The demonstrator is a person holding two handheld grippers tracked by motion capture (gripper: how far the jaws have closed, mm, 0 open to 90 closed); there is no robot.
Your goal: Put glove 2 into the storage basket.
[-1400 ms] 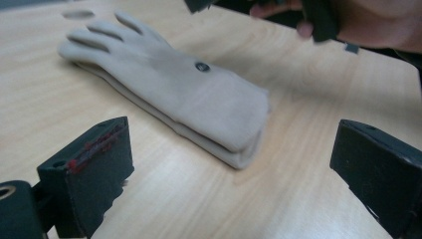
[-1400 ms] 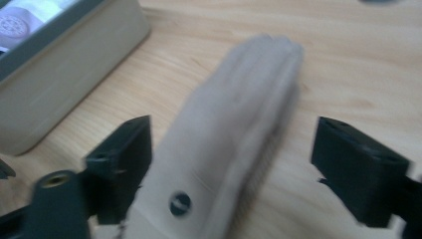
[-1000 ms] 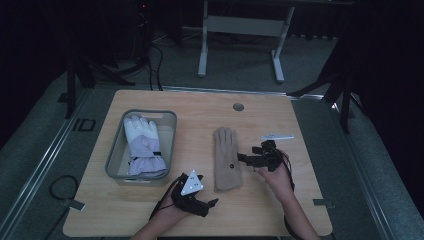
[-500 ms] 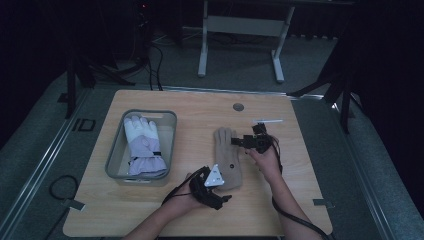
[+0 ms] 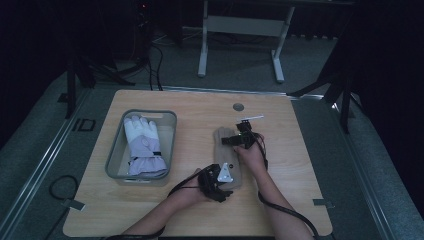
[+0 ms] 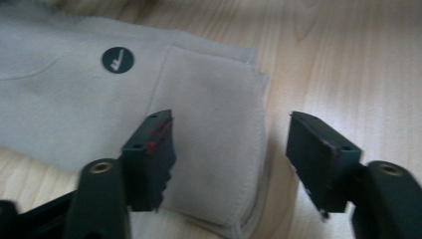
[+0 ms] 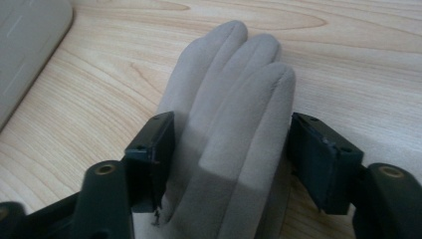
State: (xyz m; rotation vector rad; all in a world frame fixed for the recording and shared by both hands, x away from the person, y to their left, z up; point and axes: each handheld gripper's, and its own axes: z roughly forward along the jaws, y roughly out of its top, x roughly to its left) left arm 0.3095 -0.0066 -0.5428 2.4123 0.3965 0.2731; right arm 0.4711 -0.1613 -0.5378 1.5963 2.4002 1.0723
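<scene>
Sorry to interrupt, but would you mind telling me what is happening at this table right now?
A person is working on a beige glove lying flat on the table with two handheld grippers. The left gripper is at the cuff, jaws open, one over the fabric and one beside its edge. The right gripper has open jaws on either side of the glove's fingers. A white glove lies in a grey bin.

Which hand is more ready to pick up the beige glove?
Probably the right gripper: its open jaws already sit on both sides of the beige glove's fingers. The left gripper has one jaw over the cuff, the other over bare table.
</scene>
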